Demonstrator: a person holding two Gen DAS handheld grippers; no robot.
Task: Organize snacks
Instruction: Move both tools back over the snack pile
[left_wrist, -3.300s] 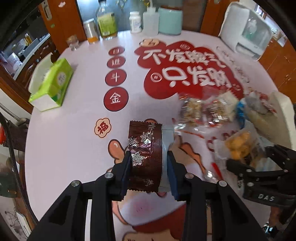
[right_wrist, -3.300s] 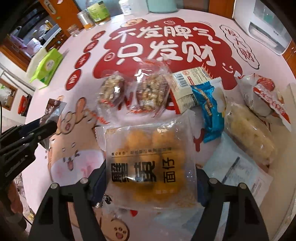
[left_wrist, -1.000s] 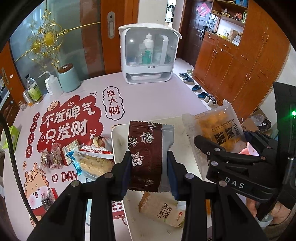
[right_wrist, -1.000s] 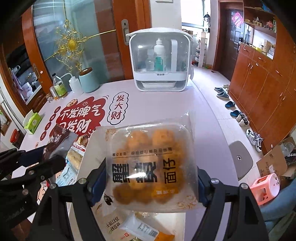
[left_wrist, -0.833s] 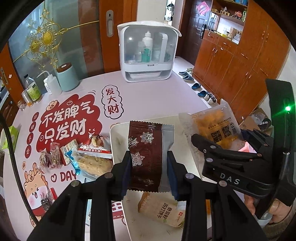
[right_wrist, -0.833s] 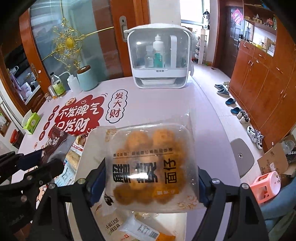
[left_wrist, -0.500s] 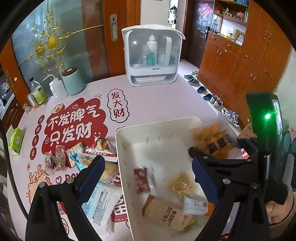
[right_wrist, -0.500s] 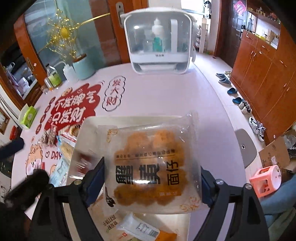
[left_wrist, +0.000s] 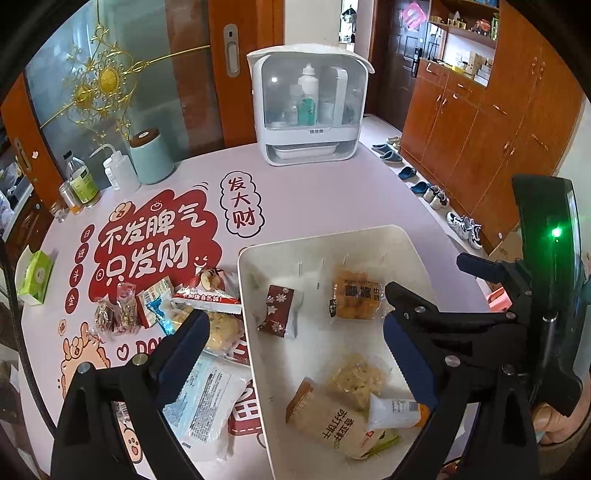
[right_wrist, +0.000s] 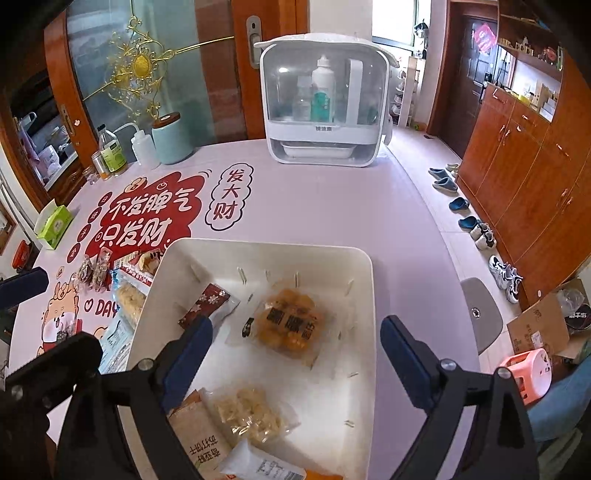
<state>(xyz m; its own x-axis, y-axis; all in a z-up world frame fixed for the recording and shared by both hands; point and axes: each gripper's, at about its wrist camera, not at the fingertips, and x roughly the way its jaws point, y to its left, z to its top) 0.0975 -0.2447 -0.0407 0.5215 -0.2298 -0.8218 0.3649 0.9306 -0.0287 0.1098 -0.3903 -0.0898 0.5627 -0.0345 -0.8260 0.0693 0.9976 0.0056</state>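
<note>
A white bin (left_wrist: 255, 306) (right_wrist: 364, 295) sits at the table's near right. In it lie a brown snowflake wrapper (left_wrist: 277, 311) (right_wrist: 207, 304), a clear bag of yellow balls (left_wrist: 356, 299) (right_wrist: 290, 324), a pale crumbly snack bag (left_wrist: 356, 378) (right_wrist: 251, 411) and a tan biscuit pack (left_wrist: 325, 421) (right_wrist: 197, 448). My left gripper (left_wrist: 295, 350) is open and empty above the bin. My right gripper (right_wrist: 295, 352) is open and empty above the bin; it also shows in the left wrist view (left_wrist: 491, 295). Several loose snacks (left_wrist: 207, 291) (right_wrist: 127, 269) lie left of the bin.
A white dispenser cabinet (left_wrist: 308, 114) (right_wrist: 323, 99) stands at the table's far side. A teal canister (left_wrist: 151, 157), a squeeze bottle (left_wrist: 116, 170) and other bottles stand far left. A green tissue box (left_wrist: 35, 271) (right_wrist: 55, 221) lies at the left edge. Shoes and wooden cupboards (right_wrist: 524, 166) are on the right.
Both grippers opened. The brown wrapper dropped from the left and the yellow-ball bag from the right; both now lie in the bin.
</note>
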